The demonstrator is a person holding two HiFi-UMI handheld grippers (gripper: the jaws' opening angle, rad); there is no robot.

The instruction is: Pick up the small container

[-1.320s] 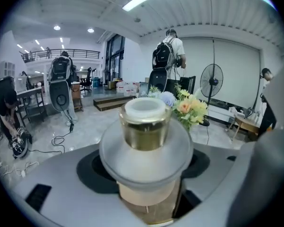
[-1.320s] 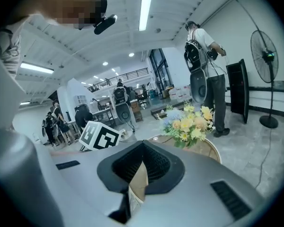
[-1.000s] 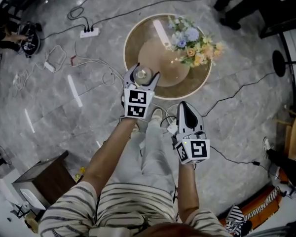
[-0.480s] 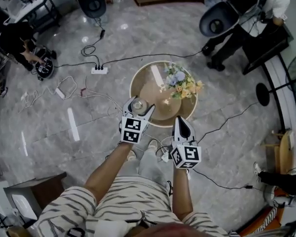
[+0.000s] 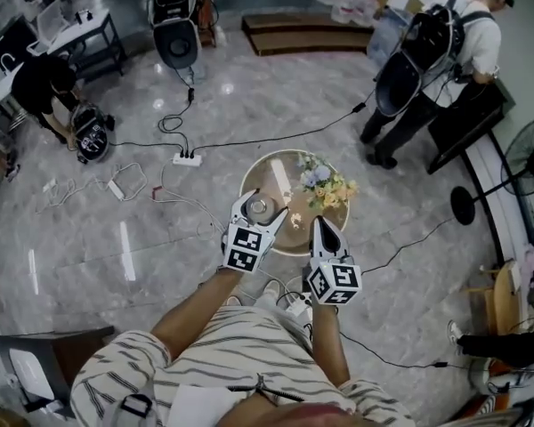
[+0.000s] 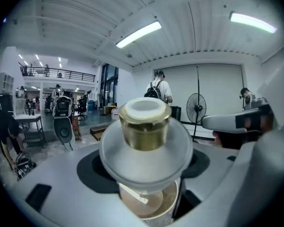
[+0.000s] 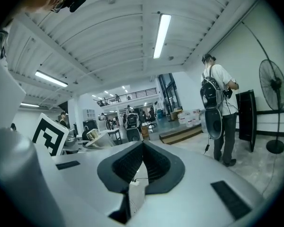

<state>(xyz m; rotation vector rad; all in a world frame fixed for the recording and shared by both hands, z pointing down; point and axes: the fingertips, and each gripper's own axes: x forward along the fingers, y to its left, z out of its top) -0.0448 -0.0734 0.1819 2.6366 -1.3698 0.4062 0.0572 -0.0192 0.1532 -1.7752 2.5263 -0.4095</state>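
Observation:
The small container (image 5: 257,207), a pale round pot with a gold cap, sits between the jaws of my left gripper (image 5: 259,203), which is shut on it high above the round table (image 5: 265,172). In the left gripper view the small container (image 6: 144,126) fills the middle, with the left gripper (image 6: 144,163) clamped on its wide body from both sides. My right gripper (image 5: 321,224) hangs beside it on the right, shut and empty. In the right gripper view the right gripper (image 7: 143,162) has its ribbed pads pressed together. A bunch of flowers (image 5: 325,183) stands on the table.
A power strip (image 5: 188,159) and loose cables lie on the marble floor left of the table. A person with a backpack (image 5: 445,43) stands at the back right by a standing fan (image 5: 525,163). Another person (image 5: 40,78) crouches at the far left. A dark cabinet (image 5: 36,363) is at bottom left.
Both grippers have risen well above the table, which now looks smaller and farther below. The container has stayed in the left gripper. More of the room has come into view.

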